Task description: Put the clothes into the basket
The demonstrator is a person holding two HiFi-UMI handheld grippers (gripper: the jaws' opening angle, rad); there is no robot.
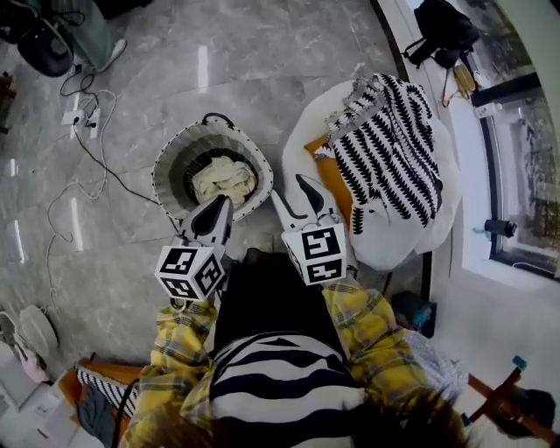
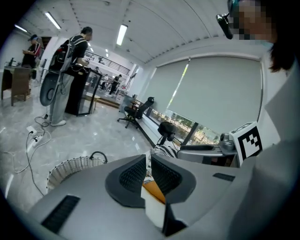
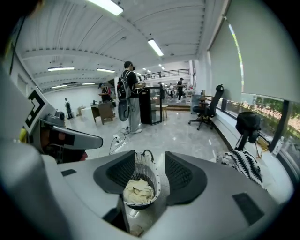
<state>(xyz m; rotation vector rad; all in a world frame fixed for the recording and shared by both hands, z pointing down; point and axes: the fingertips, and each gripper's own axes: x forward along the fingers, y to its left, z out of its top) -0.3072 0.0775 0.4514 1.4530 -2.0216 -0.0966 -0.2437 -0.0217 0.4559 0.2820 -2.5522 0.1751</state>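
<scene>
A round woven basket (image 1: 171, 171) stands on the grey floor with a cream cloth (image 1: 226, 179) inside it. To its right, a black-and-white patterned garment (image 1: 389, 144) lies over a white seat (image 1: 402, 236), beside an orange item (image 1: 332, 182). My left gripper (image 1: 219, 205) hovers at the basket's near rim, jaws together and holding nothing. My right gripper (image 1: 299, 199) is between basket and seat, open and empty. Through the right gripper's (image 3: 150, 166) open jaws I see the basket (image 3: 151, 173) and cream cloth (image 3: 137, 191). The left gripper (image 2: 148, 161) points toward the garment (image 2: 164, 151).
Cables and a power strip (image 1: 79, 114) trail over the floor left of the basket. A black bag (image 1: 442, 26) sits by the window at top right. More striped clothes (image 1: 96, 385) lie at lower left. An office chair (image 3: 206, 108) and standing people (image 3: 126, 89) are farther off.
</scene>
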